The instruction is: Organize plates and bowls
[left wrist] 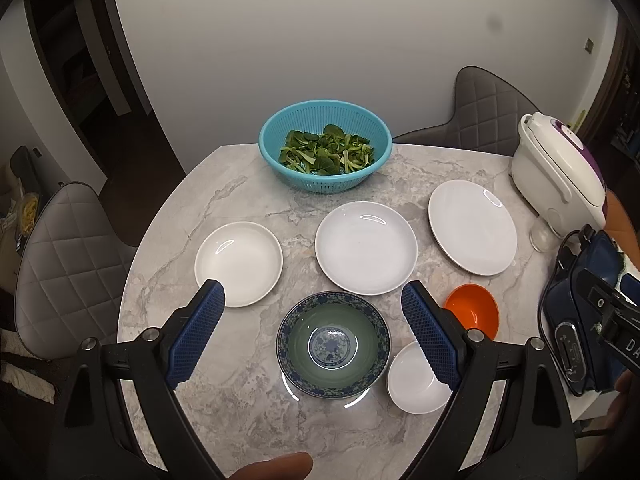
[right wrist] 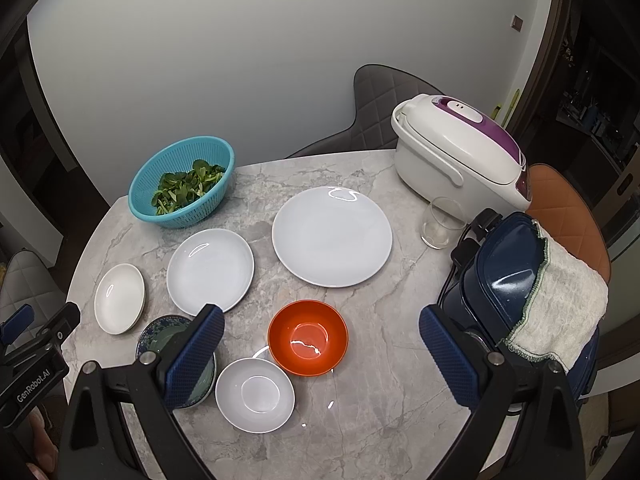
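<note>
Your left gripper (left wrist: pixel 313 294) hovers above the table (left wrist: pixel 224 360) with its jaws spread wide and nothing between them. The blue-patterned bowl (left wrist: pixel 333 345) sits below the gap between its fingers. Your right gripper (right wrist: pixel 322 316) also stands wide and empty, with the orange bowl (right wrist: pixel 307 337) and small white bowl (right wrist: pixel 255 395) below its gap.

Both hand-held grippers (left wrist: pixel 313 300) (right wrist: pixel 322 326) gape wide, holding nothing.
</note>
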A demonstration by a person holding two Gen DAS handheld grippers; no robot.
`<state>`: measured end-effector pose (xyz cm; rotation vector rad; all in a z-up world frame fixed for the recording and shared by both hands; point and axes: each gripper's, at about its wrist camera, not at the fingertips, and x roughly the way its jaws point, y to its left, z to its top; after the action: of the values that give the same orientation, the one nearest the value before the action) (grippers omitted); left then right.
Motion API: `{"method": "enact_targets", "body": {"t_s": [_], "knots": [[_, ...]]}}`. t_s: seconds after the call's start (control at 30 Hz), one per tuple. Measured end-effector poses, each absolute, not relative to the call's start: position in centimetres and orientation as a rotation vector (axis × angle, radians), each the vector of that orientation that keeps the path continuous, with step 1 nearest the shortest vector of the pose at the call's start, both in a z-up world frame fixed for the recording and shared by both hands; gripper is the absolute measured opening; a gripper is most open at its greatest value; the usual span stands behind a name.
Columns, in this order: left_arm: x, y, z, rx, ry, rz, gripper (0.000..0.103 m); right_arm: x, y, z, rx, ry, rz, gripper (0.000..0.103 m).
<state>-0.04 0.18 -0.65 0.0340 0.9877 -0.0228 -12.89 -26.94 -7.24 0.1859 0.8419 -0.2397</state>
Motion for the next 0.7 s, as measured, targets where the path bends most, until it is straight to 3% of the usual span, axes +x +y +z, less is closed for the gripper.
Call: {"method": "enact_targets", "body": {"t_s": [0.7], "knots": [[-0.10, -0.13, -1.02, 0.036, 0.993, -0.024, 0.090, -12.84, -26.93, -7.43, 0.182, 0.845, -0.243, 0.100]]}}
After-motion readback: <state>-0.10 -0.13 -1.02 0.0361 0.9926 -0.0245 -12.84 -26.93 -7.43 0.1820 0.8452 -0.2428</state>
